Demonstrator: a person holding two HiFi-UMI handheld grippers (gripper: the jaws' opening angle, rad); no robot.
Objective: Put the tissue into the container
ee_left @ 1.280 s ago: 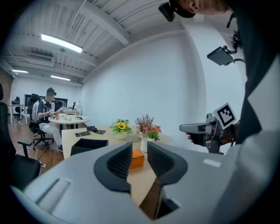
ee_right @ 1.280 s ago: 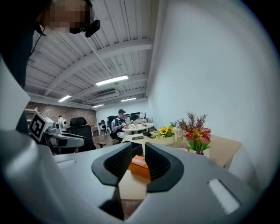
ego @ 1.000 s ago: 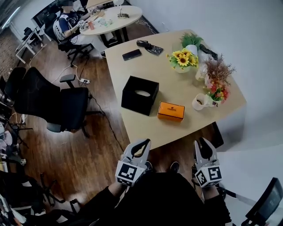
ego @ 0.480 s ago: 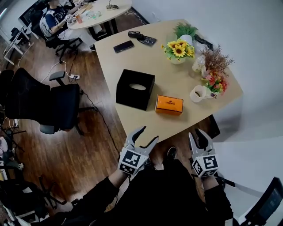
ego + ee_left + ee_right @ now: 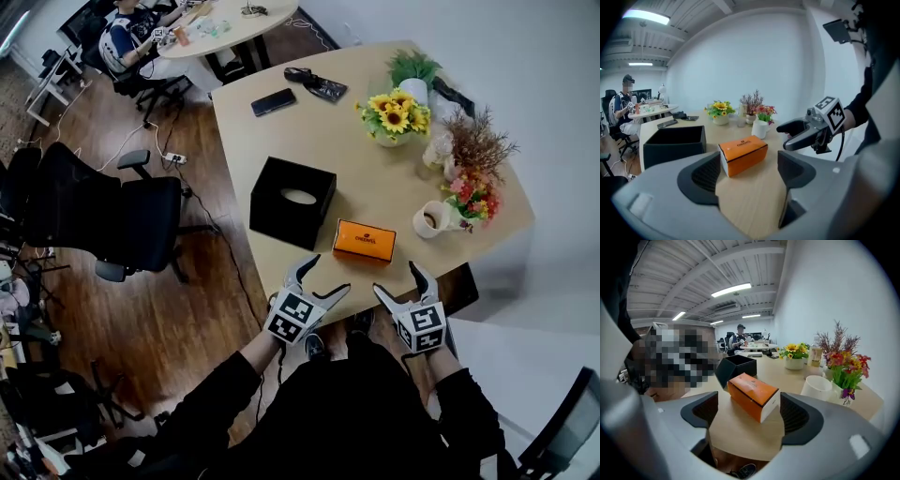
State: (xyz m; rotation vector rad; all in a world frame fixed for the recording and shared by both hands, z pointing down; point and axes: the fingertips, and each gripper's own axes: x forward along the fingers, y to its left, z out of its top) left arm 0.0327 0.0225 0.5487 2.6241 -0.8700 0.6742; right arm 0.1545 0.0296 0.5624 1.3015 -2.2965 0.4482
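Bare surface [image 5: 375,178] runs along the near edge. The black container [image 5: 292,202] sits by the left edge, its inside unclear; the orange tissue box [image 5: 364,240] lies just beside it. Left tool [image 5: 328,275] and right tool [image 5: 398,279], just opened wide, hold nothing.

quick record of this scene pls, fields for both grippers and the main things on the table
left gripper: open, jaws have just been opening, nothing between them
right gripper: open, jaws have just been opening, nothing between them
table: both grippers at its near edge
orange box: flat near that edge, just ahead of both grippers, untouched
black box: left of the orange box, apart from it, pale oval on top
mug: right of the orange box, beside flowers
phone: far side
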